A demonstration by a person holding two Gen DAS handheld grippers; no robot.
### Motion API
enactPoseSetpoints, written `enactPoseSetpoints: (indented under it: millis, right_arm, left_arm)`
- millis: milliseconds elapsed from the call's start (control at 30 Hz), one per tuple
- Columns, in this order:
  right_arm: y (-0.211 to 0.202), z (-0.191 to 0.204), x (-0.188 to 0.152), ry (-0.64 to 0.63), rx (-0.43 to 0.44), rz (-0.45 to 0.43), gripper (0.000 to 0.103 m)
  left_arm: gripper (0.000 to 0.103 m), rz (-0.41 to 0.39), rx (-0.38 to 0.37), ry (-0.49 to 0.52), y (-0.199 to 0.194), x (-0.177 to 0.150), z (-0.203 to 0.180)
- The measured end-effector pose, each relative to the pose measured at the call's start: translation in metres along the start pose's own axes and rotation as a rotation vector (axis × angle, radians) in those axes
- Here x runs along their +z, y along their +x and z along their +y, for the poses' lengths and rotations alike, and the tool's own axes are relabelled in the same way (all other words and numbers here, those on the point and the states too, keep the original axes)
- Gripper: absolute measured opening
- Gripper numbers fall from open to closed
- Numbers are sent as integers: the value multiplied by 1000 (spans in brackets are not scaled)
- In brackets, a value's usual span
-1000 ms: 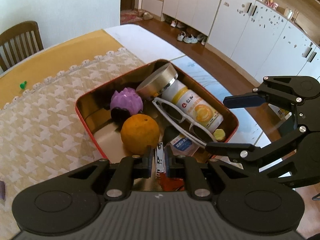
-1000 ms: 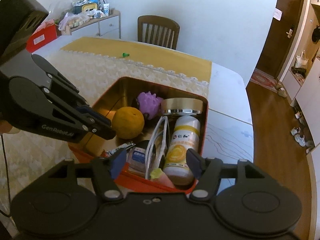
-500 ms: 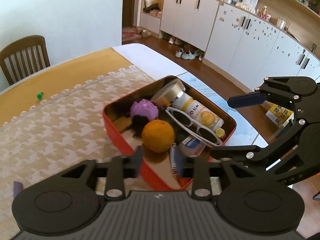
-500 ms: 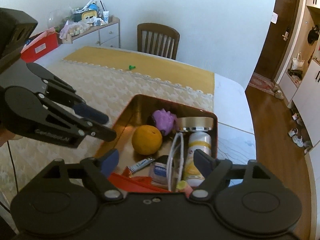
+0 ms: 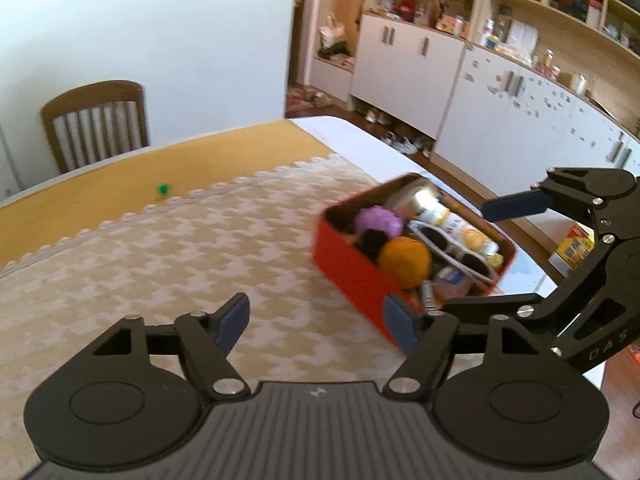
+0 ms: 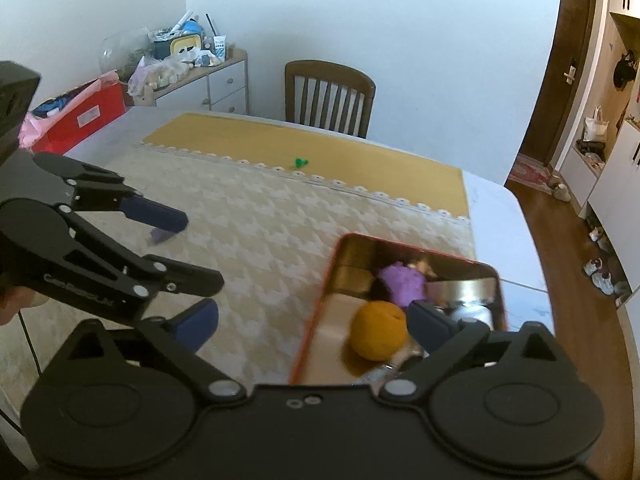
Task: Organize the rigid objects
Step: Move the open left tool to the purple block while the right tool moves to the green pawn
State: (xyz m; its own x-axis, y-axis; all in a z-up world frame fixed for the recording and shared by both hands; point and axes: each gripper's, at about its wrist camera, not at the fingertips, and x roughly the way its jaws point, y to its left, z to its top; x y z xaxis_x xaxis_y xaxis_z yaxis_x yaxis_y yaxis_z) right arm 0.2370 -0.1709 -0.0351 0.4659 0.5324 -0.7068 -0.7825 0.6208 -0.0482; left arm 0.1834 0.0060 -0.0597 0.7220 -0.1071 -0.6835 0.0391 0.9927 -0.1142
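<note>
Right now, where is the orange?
The orange lies inside the red tin on the right side of the patterned cloth, beside the purple toy and the white sunglasses; in the right wrist view it sits low centre.

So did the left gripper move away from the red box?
Yes. The left gripper has pulled back and to the left of the red box. Earlier it was over the box; now it is open over the tablecloth, the box on its right.

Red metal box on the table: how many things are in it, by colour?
Purple: 1, spiky purple toy
Orange: 1, round orange fruit
White: 2, white-framed sunglasses, white bottle with yellow label
Silver: 1, round silver-lidded jar
Total: 5 clear; smaller bits too blurred.
</note>
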Motion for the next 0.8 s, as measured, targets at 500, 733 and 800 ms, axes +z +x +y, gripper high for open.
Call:
enactPoseSetpoints:
  millis: [500, 733, 800]
  right_arm:
    - [75, 34, 74, 100, -27, 22, 103]
    - [125, 35, 104, 116, -45, 57, 103]
    - [140, 36, 111, 118, -56, 67, 103]
  left_arm:
    - [84, -32, 129, -95, -4, -25, 101]
    - [84, 6, 185, -128, 18, -43, 128]
    - [84, 19, 195, -138, 26, -47, 135]
